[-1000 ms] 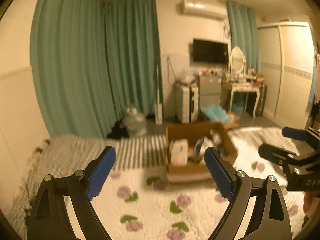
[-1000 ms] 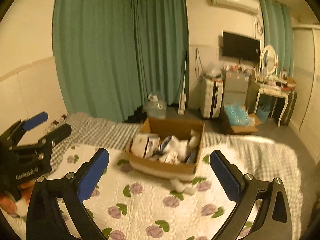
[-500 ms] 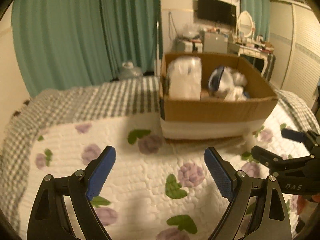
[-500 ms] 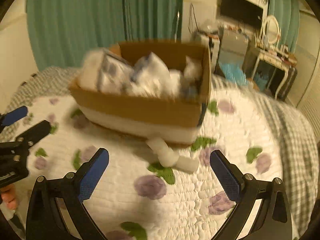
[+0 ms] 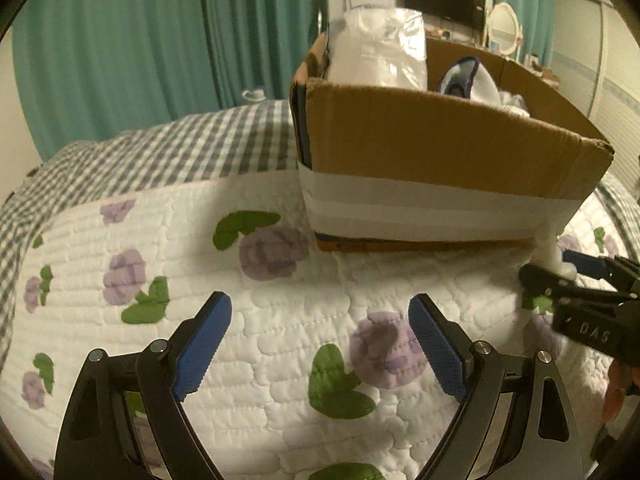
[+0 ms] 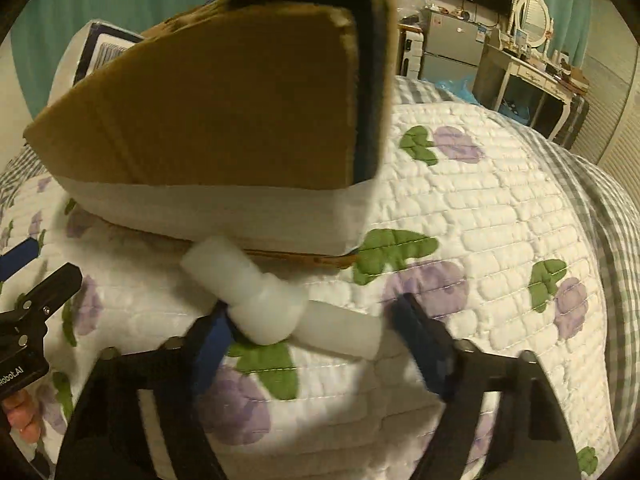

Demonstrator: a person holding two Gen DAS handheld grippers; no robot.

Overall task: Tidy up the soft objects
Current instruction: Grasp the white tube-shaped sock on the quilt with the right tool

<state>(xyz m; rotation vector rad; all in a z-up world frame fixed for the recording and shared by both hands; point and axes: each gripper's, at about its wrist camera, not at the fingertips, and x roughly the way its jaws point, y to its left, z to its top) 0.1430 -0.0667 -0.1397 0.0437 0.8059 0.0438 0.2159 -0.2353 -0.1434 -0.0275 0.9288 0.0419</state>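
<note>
white lumpy soft toy (image 6: pixel 276 312) lies between the closing right gripper (image 6: pixel 316 344); left gripper (image 5: pixel 320 344) gapes.

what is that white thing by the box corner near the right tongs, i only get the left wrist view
Observer: A white T-shaped piece, lying on the floral quilt with one end against the bottom edge of the cardboard box.
Operator: is it gripped yet
Observer: Not firmly, as far as I can tell. It sits between the right tongs, whose jaws are closing; one pad is at its stem, while the other does not look pressed on.
</note>
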